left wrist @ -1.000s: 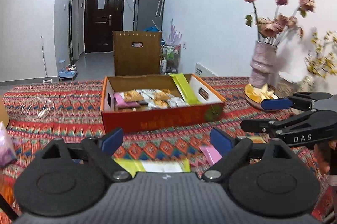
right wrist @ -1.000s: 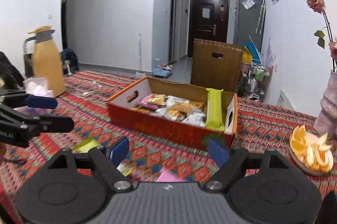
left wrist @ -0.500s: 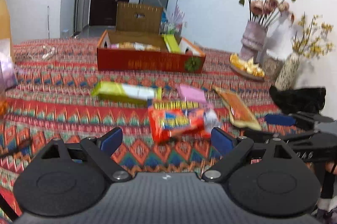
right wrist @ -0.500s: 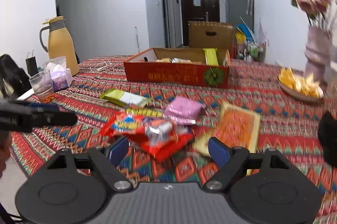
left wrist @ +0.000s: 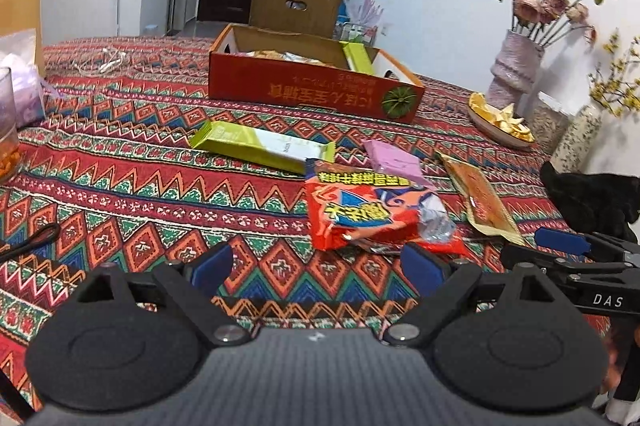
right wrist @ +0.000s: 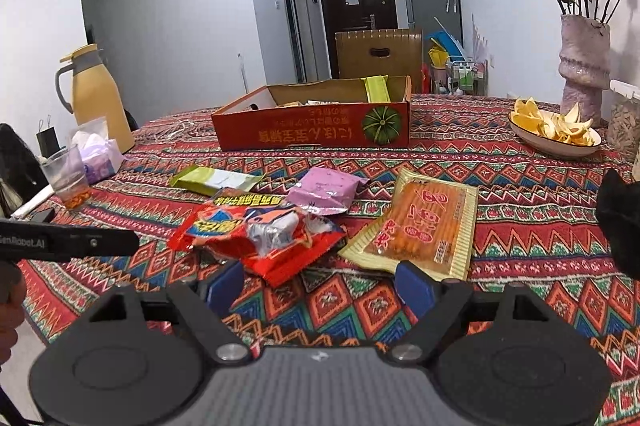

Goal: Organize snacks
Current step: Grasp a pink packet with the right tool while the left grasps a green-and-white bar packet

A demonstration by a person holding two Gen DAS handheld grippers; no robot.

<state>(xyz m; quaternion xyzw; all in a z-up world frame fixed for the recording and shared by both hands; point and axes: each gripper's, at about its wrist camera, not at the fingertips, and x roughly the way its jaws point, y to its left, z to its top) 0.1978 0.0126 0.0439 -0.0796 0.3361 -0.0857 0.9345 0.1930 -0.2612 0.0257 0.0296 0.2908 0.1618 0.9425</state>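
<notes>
Left hand-held gripper released, right hand-held gripper released; red snack bag between

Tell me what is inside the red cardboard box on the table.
In the red cardboard box, a green packet leans up at one end, and tops of a few pale and orange wrappers show above the rim. The front wall hides everything lower down.

Bright, fisheye-warped, perhaps slightly soft
</notes>
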